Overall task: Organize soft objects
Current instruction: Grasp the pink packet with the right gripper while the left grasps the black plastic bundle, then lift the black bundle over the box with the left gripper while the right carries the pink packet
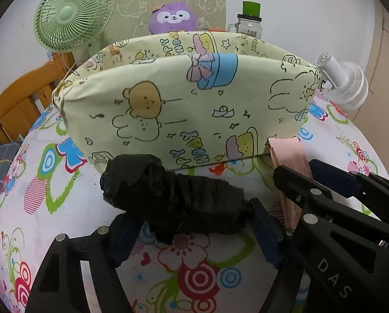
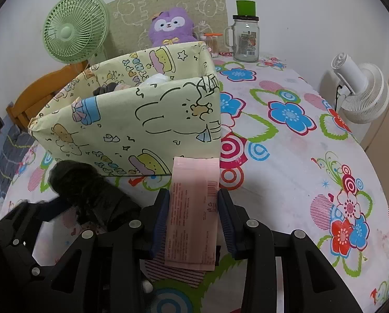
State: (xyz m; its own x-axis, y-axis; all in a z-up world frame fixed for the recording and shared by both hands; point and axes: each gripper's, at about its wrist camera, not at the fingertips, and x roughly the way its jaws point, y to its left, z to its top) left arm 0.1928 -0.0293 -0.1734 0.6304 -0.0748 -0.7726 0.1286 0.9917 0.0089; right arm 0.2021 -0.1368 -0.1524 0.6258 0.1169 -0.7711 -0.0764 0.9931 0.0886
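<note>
Black plastic, crumpled into a long bundle (image 1: 168,198), lay on the tablecloth (image 1: 64,221) just in front of the fabric bin (image 1: 184,109), crosswise between the fingers of the left gripper (image 1: 194,232). The blue pads (image 1: 266,234) stood at either end of the bundle, touching it or very nearly; firm clamping could not be confirmed from the left wrist view. Pink pack (image 2: 194,208), flat and printed with small text and a barcode, was grasped by the right gripper (image 2: 193,219), with one blue pad pressed against each long edge. The far end of the pack reached the lower front wall of the bin. In the left wrist view, the pack (image 1: 288,156) and the right gripper sat just beside the bundle on its right. The bin, pale yellow with cartoon bears and rabbits, stood open at the top; dark and white soft items (image 2: 131,83) showed inside it in the right wrist view. Behind the bin sat a purple plush (image 2: 171,27) against a patterned board (image 2: 168,5). A green fan (image 2: 74,31) stood to the left of the plush, a glass jar (image 2: 245,39) with a green lid to its right, and a white fan (image 2: 361,91) at the right edge of the table. A wooden chair (image 1: 24,99) was visible at the left.
</note>
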